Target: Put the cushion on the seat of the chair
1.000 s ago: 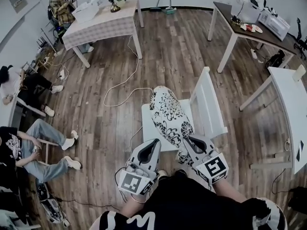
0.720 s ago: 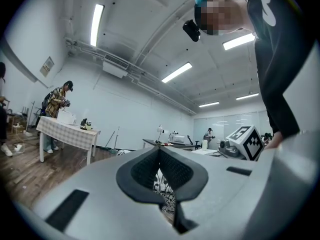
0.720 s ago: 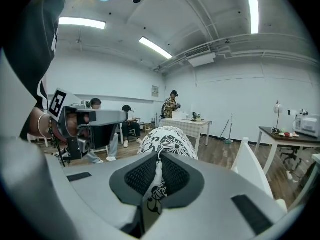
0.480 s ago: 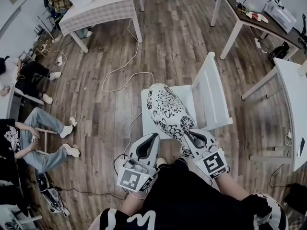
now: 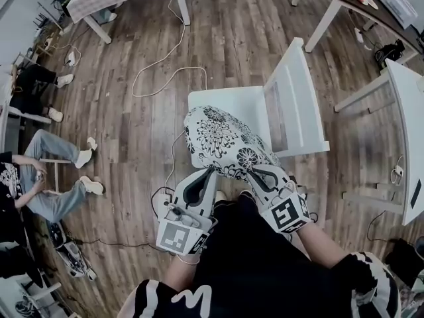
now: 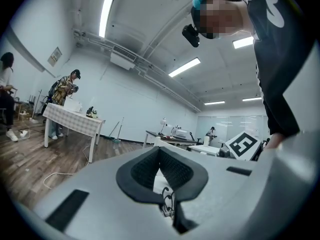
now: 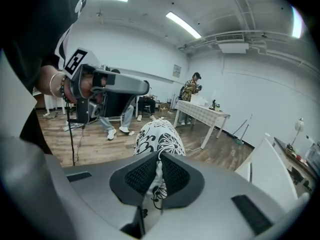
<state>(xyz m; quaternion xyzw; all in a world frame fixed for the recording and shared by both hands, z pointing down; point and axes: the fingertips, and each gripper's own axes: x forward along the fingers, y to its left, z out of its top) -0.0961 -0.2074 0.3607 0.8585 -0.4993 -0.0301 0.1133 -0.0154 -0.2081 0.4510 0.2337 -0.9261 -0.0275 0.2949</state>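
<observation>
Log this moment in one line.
left tongs: shut on cushion | right tongs: shut on cushion | cushion: over chair seat

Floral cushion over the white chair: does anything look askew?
Yes. The black-and-white floral cushion slants over the white wooden chair's seat, its near end overhanging the front edge, pinched by the left gripper and right gripper.

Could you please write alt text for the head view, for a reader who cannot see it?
Seen from above, a person's left gripper and right gripper both pinch the near edge of a black-and-white floral cushion, holding it over the seat of a white wooden chair. Seated people are at the left edge.
</observation>
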